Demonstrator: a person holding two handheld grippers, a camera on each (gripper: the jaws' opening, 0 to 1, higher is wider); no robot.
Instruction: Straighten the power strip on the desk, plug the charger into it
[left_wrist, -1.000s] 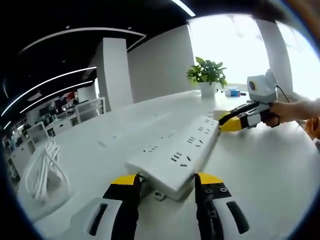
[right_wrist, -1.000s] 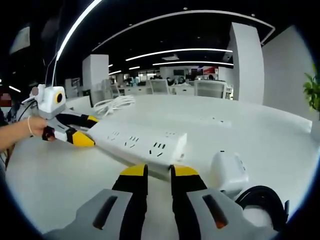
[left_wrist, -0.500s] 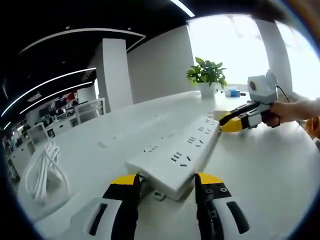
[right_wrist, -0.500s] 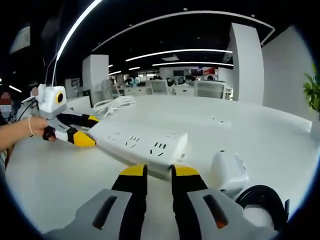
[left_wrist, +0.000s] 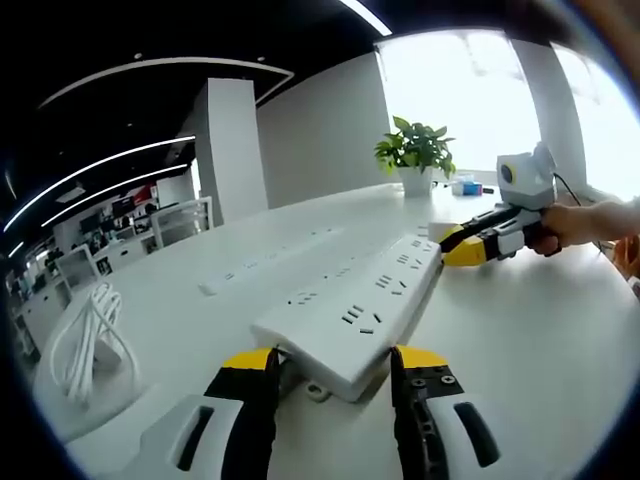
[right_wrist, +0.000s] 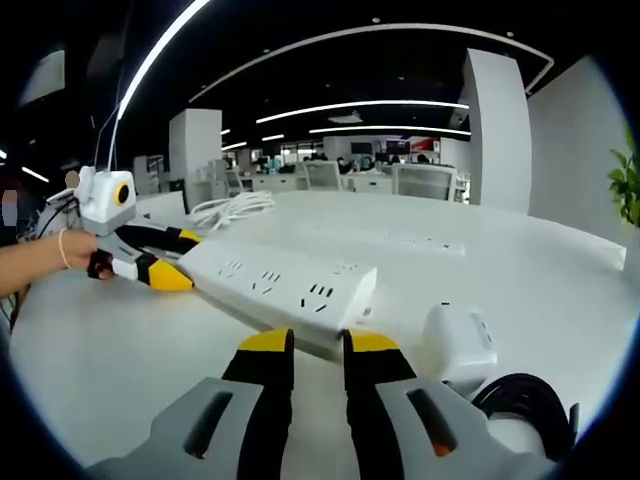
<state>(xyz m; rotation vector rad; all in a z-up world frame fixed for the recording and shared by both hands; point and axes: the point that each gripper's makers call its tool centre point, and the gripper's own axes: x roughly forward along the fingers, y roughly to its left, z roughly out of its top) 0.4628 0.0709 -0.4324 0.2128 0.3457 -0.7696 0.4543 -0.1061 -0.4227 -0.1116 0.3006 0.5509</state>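
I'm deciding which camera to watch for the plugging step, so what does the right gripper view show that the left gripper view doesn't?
The right gripper view has the white charger with its black cable, lying beside the near end of the power strip, and the left gripper at the strip's far end. The left gripper view instead has a potted plant and the right gripper. Both show the power strip, the coiled white cord and the white desk.

My left gripper (left_wrist: 330, 362) straddles the near end of the power strip (left_wrist: 358, 304) on the desk (left_wrist: 540, 330). The right gripper (left_wrist: 452, 243) meets its far end.
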